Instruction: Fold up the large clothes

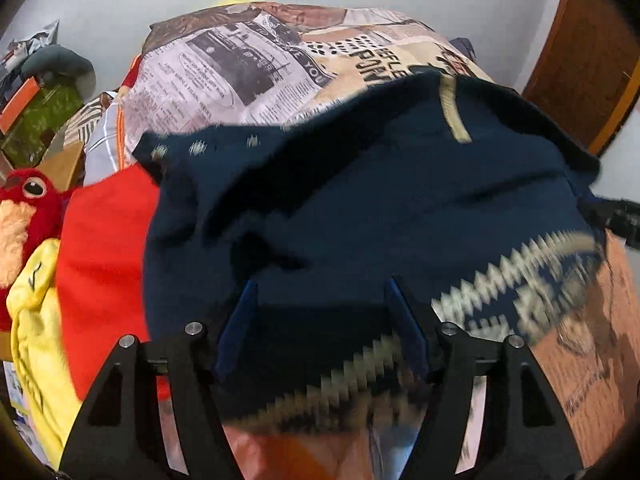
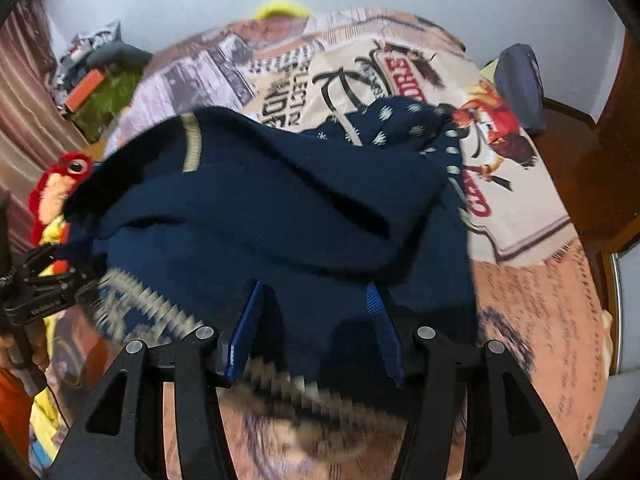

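Note:
A large navy sweater [image 1: 360,208] with cream zigzag and dot patterns lies bunched on a bed with a newspaper-print cover [image 1: 256,68]. My left gripper [image 1: 320,292] has its blue fingers [image 1: 236,324] spread wide, with the sweater's near hem between them. The sweater also fills the right wrist view [image 2: 256,220]. My right gripper [image 2: 314,292] has its blue fingers [image 2: 248,328] spread wide over the near hem too. The cloth is motion-blurred near both hems. The left gripper's body shows at the left edge of the right wrist view [image 2: 36,292].
A red garment [image 1: 104,248], a yellow garment [image 1: 36,340] and a red plush bird [image 1: 24,208] lie left of the sweater. A dark blue cap [image 2: 520,84] sits at the bed's far right. A wooden door [image 1: 588,52] stands on the right, clutter at far left [image 1: 40,92].

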Demonstrator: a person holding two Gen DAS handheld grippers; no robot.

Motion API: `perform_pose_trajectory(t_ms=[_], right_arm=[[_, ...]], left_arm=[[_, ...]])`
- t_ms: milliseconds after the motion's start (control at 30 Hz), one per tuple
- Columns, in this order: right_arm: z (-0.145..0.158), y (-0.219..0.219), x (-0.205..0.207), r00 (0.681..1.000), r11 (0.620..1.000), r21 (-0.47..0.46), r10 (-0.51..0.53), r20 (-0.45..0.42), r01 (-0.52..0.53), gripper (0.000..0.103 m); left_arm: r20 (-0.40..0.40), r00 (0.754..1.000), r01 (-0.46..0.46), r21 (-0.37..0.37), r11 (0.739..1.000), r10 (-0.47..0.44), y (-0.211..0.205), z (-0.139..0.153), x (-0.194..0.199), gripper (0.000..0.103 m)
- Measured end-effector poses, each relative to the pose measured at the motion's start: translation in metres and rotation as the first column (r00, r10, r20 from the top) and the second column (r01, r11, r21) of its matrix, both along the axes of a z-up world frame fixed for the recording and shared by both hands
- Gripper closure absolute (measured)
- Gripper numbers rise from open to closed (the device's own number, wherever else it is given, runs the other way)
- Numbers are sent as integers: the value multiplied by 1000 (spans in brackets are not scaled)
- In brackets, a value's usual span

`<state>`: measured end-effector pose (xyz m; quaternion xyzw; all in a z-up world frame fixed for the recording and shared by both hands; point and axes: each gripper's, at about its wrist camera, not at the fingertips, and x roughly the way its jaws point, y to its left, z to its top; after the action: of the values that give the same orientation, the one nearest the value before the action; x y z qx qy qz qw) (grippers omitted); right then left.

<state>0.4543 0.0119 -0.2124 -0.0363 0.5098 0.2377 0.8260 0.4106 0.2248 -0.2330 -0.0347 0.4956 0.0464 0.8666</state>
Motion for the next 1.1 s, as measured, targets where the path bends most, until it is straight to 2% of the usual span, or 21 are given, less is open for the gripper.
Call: perform_pose_trajectory(t_ms=[100,167,200,267,367,467,567,633,700,800,867,933,1100], right_arm=[[-2,16,29,999,999,-31,-33,18,34,53],[7,21,46,995,996,-30,-85,44,87,53],[15,21,55,988,990,-18,-138,72,140,53],[29,16,60,970,975,26,-223,94,221,53],[41,10,51,972,970,114,-224,73,215,53],[46,17,30,979,986,60,-164,120,157,53],[45,28,3,986,998,18,-61,156,59,53],[38,35,-11,989,1000,-2,2,151,-2,48],[26,42,-24,989,998,-34,63,131,-59,34],[10,40,-39,987,993,-93,89,132,-77,28],[0,28,-46,992,994,-97,70,103,-60,22],[-8,12,-52,997,995,-93,34,72,-27,21],[-18,-25,-68,999,989,-149,-21,29,25,21]], left_arm=[[9,999,-53,58,997,53,8,1,36,39],[12,992,-124,47,991,124,20,5,57,42],[19,988,-151,33,988,150,26,8,63,42],[83,969,-234,13,972,233,39,25,70,42],[151,953,-267,11,964,262,43,47,64,42],[159,964,-216,-5,976,214,36,55,54,42],[143,980,-141,1,990,139,16,53,36,42],[119,989,-84,-19,996,86,0,45,24,42],[87,995,-45,-28,999,48,-14,34,14,42],[20,1000,-12,-24,1000,12,-30,8,-7,41],[14,999,-34,-26,999,34,-29,-5,-24,33],[27,997,-69,-44,997,70,-21,-11,-44,20],[-8,983,-182,-52,982,181,6,-26,-95,19]])
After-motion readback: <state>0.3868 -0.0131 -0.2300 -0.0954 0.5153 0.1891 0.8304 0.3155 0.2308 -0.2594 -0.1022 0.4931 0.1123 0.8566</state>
